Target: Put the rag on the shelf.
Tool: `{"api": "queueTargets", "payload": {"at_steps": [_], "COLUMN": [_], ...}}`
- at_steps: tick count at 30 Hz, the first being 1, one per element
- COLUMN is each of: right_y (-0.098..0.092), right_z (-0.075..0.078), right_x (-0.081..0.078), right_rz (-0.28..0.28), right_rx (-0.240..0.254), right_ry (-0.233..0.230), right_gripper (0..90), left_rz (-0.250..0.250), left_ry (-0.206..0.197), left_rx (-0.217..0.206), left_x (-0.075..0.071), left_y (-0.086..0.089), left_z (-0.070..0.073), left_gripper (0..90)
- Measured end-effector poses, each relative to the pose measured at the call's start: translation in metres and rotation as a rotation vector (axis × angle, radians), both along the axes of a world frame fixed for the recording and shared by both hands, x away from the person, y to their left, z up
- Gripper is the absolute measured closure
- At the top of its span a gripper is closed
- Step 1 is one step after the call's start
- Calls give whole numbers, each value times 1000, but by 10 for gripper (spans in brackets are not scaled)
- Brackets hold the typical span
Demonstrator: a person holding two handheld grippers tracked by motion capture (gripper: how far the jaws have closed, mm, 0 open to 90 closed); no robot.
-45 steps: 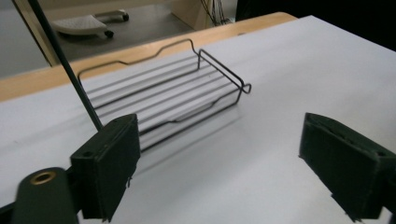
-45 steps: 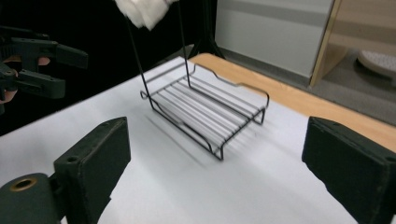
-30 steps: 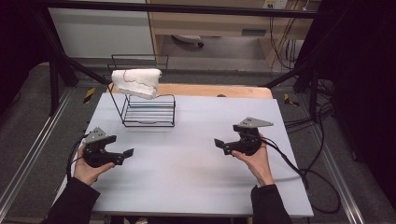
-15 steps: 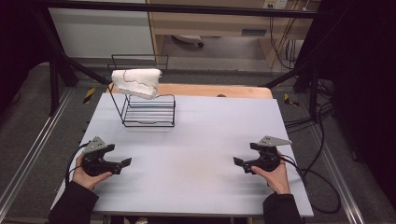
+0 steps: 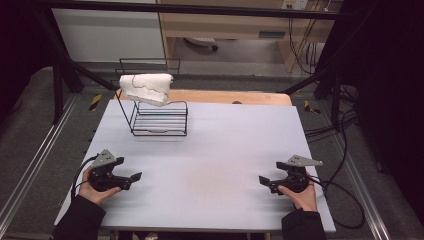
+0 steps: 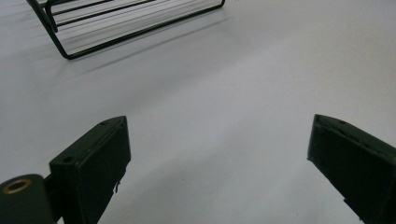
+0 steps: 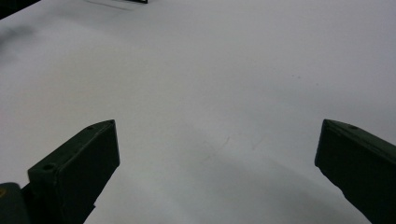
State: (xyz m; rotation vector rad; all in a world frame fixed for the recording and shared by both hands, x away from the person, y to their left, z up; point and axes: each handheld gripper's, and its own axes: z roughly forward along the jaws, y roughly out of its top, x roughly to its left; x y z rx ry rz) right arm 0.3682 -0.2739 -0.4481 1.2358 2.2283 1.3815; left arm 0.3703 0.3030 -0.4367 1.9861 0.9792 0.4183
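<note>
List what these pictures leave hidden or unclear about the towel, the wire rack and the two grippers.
- White towel, high view: its underside and any fold are hidden by its own drape over the top of the wire rack.
- Wire rack, left gripper view: cut off by the top edge.
- Left gripper, high view: too small to judge the jaws; the left gripper view shows them apart.
- Right gripper, high view: the same; palm hidden under the hand.

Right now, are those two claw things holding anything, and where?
Nothing. The left gripper and right gripper both stand open over the bare table. The towel hangs on the rack.
</note>
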Motion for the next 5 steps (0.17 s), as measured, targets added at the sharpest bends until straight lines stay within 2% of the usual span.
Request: {"api": "queueTargets", "payload": {"at_steps": [5], "right_y": [0], "right_z": [-1], "right_x": [-2], "right_rz": [3], "right_rx": [4], "right_ry": [2], "right_gripper": [7], "left_rz": [-3], "left_ry": [1], "left_rx": [6], "left_x": [-1], "left_y": [0], "left_z": [-2], "left_gripper": [60]}}
